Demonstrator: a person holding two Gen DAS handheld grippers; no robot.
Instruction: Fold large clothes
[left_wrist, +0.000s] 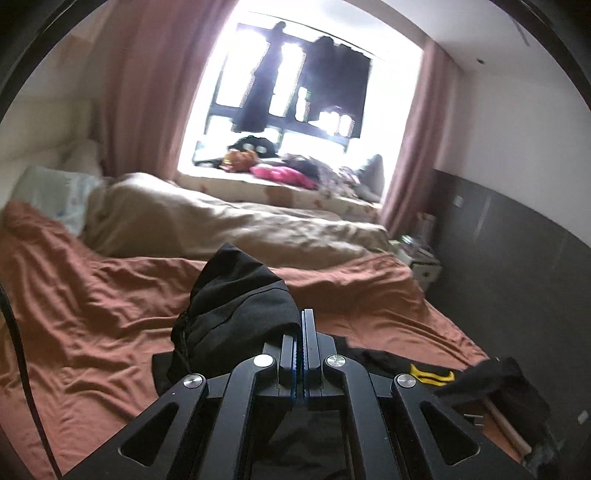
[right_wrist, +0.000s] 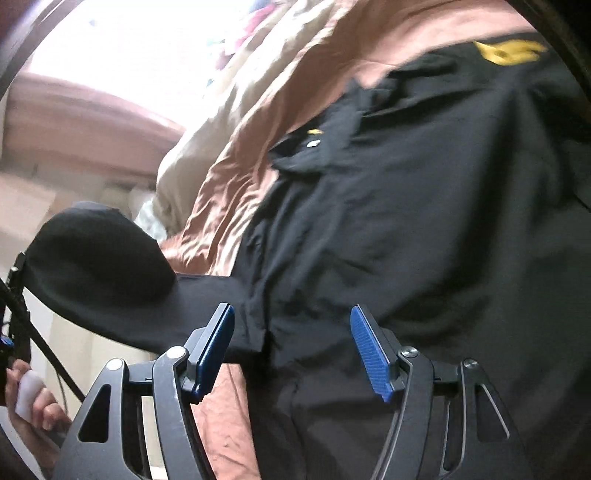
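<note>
A large black shirt (right_wrist: 424, 206) with a yellow print lies spread on the rust-brown bedsheet (right_wrist: 236, 177). My left gripper (left_wrist: 303, 332) is shut on a bunched part of the black shirt (left_wrist: 236, 295) and holds it raised above the sheet (left_wrist: 92, 314). That lifted part shows as a dark bulge (right_wrist: 99, 258) at the left of the right wrist view. My right gripper (right_wrist: 291, 347) is open, its blue pads (right_wrist: 369, 354) hovering just over the shirt's near part, holding nothing.
A beige duvet (left_wrist: 229, 225) and pillows (left_wrist: 55, 195) lie at the far side of the bed. A window ledge (left_wrist: 288, 173) holds piled clothes and toys. A small nightstand (left_wrist: 424, 262) stands by the dark wall on the right. The person's hand (right_wrist: 33, 402) shows at lower left.
</note>
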